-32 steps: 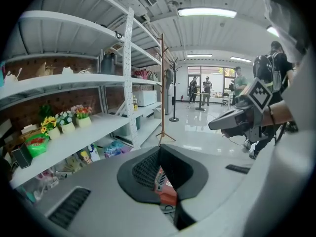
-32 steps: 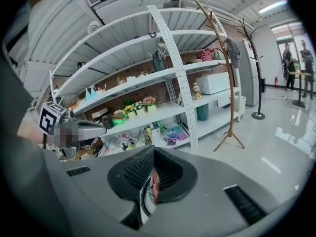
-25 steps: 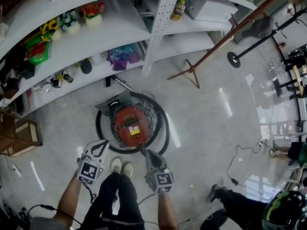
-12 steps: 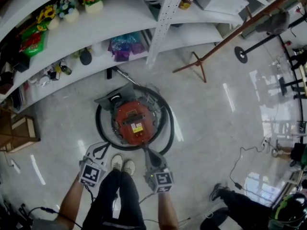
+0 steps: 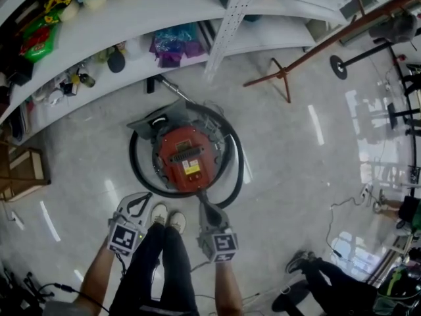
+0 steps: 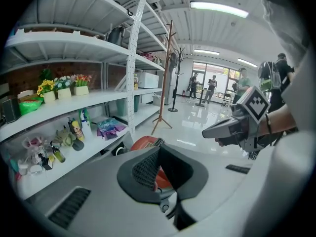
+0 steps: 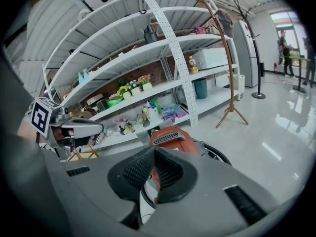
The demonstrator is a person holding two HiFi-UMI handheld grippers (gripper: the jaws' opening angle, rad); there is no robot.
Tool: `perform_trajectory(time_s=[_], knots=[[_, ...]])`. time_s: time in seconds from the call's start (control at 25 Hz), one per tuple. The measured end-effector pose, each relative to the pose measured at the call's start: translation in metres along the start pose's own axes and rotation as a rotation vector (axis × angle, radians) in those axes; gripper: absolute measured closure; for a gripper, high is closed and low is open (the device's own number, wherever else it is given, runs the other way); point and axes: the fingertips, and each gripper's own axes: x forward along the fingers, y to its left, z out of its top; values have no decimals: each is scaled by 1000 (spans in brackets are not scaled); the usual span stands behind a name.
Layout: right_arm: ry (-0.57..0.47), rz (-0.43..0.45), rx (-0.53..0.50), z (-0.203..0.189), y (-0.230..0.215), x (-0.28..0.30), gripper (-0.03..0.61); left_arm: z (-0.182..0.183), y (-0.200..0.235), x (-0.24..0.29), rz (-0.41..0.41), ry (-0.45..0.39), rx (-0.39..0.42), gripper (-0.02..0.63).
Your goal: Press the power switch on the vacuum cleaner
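Shelves (image 5: pixel 168 8) sit higher in the head view than a second ago, flower pots now at the top edge; vacuum (image 5: pixel 187 162) has slid slightly up and right with them. Both grippers keep much the same places low in the frame

Vacuum: round, red top, standing on the pale glossy floor (image 5: pixel 296 176) just in front of the lowest shelf. Black hose (image 5: pixel 235 170) loops around it in a near-full ring. Dark grille (image 5: pixel 181 155) and yellow label (image 5: pixel 191 168) on the red top. Switch cannot be picked out in any view

Right gripper (image 5: pixel 200 195): jaws closed, tips together, nothing between them. Points forward and down at the vacuum's near edge; tip overlaps that edge in the head view, contact cannot be told. Its own view shows the red body straight ahead past the pads, grille facing the camera

Left gripper (image 5: pixel 146 197): jaws likewise closed on nothing. Hangs left of the vacuum, outside the hose ring, apart from it, tip over bare floor. Its own view looks over the red top toward the shelves, with the right gripper off to the right

Person's shoes (image 5: pixel 168 217) stand between the two grippers, just short of the hose

Around: purple and blue packets (image 5: pixel 172 45) on the low shelf behind the vacuum; brown coat stand (image 5: pixel 316 47) leaning across the upper right; second person (image 5: pixel 322 288) at lower right, well apart
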Motion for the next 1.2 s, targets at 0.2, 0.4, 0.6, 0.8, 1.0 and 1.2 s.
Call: perform_trajectory(time_s=[0.2, 0.4, 0.6, 0.8, 1.0, 1.2], knots=[[15, 2, -3, -13, 0, 9, 566, -16, -3, 1, -5, 10, -26, 607], [26, 3, -32, -18, -1, 20, 566, -19, -2, -2, -1, 13, -22, 606], [33, -2, -44, -22, -6, 34, 567, -17, -2, -6, 2, 11, -22, 607], [53, -16, -37, -31, -17, 53, 566, -22, 2, -7, 11, 11, -22, 607], [63, -25, -29, -41, -32, 70, 566, -27, 4, -7, 20, 18, -36, 606], [67, -40, -30, -51, -48, 84, 566, -35, 6, -5, 28, 30, -41, 606]])
